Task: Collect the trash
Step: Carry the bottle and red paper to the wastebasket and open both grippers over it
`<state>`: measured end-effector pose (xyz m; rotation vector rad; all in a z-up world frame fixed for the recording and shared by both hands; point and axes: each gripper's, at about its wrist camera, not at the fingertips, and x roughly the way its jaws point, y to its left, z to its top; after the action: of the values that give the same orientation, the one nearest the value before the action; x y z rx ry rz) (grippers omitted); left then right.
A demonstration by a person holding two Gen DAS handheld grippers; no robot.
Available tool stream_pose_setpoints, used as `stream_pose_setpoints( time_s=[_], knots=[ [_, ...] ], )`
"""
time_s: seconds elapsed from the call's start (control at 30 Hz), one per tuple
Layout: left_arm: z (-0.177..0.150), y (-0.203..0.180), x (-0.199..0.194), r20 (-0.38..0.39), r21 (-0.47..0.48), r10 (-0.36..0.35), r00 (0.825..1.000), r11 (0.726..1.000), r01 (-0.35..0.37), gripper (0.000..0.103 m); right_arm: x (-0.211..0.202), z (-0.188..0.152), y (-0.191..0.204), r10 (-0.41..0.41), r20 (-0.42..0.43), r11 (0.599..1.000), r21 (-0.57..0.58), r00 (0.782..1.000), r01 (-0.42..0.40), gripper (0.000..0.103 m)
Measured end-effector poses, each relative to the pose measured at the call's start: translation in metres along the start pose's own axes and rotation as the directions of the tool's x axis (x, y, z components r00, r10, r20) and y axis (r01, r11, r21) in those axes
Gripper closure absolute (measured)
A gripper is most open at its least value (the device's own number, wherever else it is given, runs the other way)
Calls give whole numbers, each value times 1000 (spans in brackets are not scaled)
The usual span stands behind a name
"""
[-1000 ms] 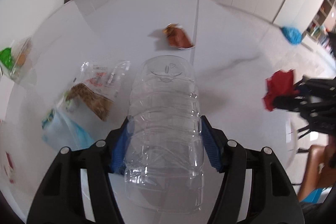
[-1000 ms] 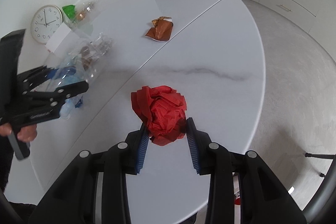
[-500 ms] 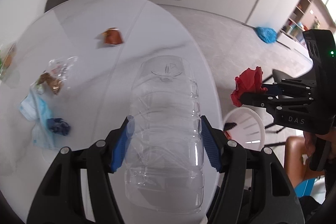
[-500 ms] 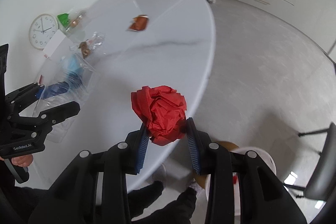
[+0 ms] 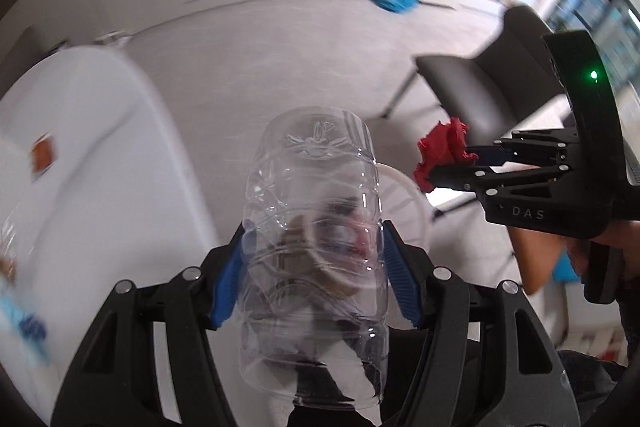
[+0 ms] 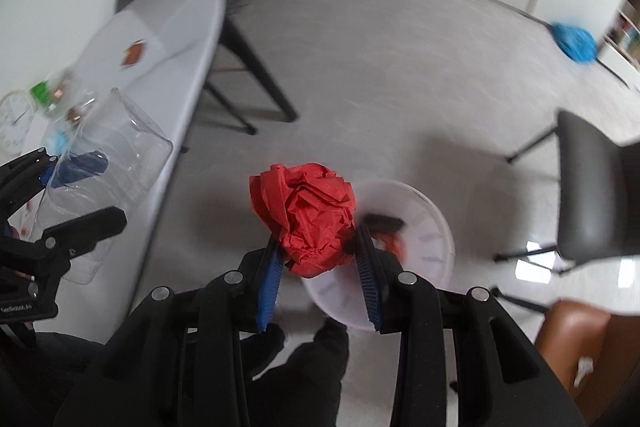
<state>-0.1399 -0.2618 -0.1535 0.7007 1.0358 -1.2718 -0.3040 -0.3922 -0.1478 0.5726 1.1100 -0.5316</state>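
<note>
Left claw (image 5: 314, 263) clamped on clear bottle (image 5: 316, 227), base pointing away, held in the air over the bin's near rim. Right claw (image 6: 318, 259) clamped on red paper ball (image 6: 304, 219), likewise aloft, above white bin (image 6: 432, 235) on the floor. Dark and red scraps already inside bin. Beyond, to the left: worktop (image 6: 176, 39) edge with brown wrapper (image 6: 134, 55) and blurred litter. Dark chair (image 6: 592, 195) at right; blue bundle (image 6: 574, 41) far off on floor.
</note>
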Motion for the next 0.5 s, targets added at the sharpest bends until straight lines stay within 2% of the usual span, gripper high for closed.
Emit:
stream_pose_setpoints(
  time_s=[0.13,0.27,0.33,0.47,0.5],
  knots=[
    [20,-39,32,-43,89,-45,998,995,49,42,-6,-14,-35,-28,0,997,75,1000,28,67],
    [37,-65,59,-74,130,-56,996,989,65,40,-9,-20,-57,-38,0,993,115,999,38,67],
    [44,-76,67,-80,141,-51,996,988,62,30,-11,-23,-66,-40,0,991,128,999,40,67],
    [53,-90,61,-55,155,-49,997,986,57,23,-10,-26,-79,-32,-1,990,137,999,32,67],
    [54,-92,60,-52,153,-45,998,987,53,17,-9,-25,-80,-28,-2,990,136,1000,28,66]
  ],
)
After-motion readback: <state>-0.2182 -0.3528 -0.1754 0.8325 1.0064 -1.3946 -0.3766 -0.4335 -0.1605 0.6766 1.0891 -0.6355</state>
